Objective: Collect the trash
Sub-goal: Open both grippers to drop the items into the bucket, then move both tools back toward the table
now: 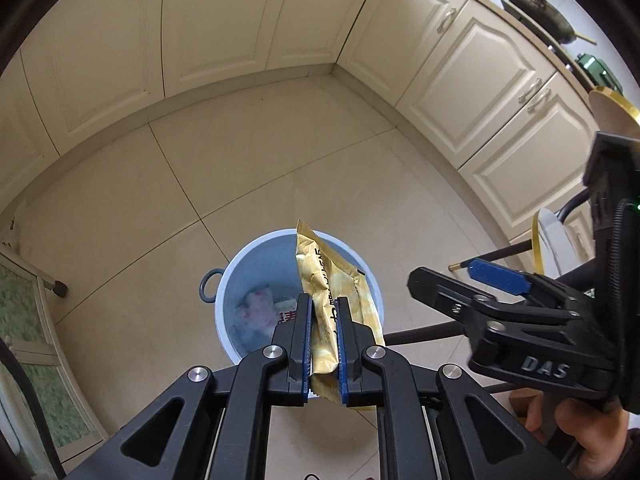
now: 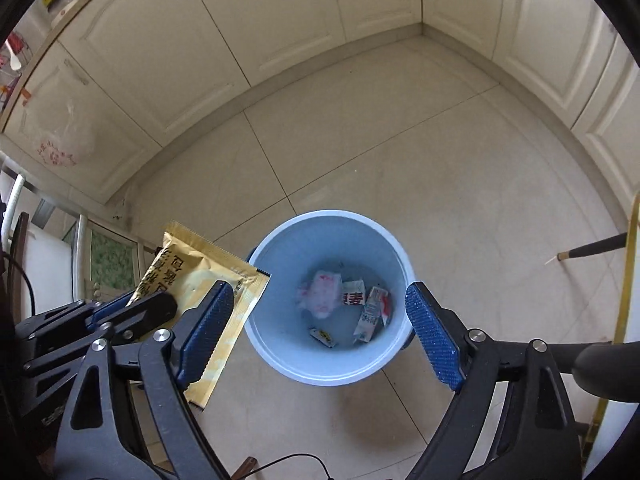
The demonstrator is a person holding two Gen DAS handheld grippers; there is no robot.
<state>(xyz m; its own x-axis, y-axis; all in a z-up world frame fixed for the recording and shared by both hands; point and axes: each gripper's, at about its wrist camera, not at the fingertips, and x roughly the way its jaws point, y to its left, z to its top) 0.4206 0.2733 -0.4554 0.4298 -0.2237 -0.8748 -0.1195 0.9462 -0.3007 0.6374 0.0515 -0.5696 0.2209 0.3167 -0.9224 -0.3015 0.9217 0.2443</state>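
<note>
My left gripper is shut on a yellow snack wrapper and holds it above the light blue trash bin on the floor. In the right wrist view the wrapper hangs at the left, beside the bin's rim, with the left gripper clamped on it. My right gripper is open and empty, directly above the bin. Inside the bin lie several pieces of trash: a crumpled white-pink wrapper and small cartons. The right gripper also shows in the left wrist view.
Cream cabinets line the walls around the tiled floor. A dark table leg stands at the right. A glass-door cabinet stands at the left. Pans sit on the counter at the right.
</note>
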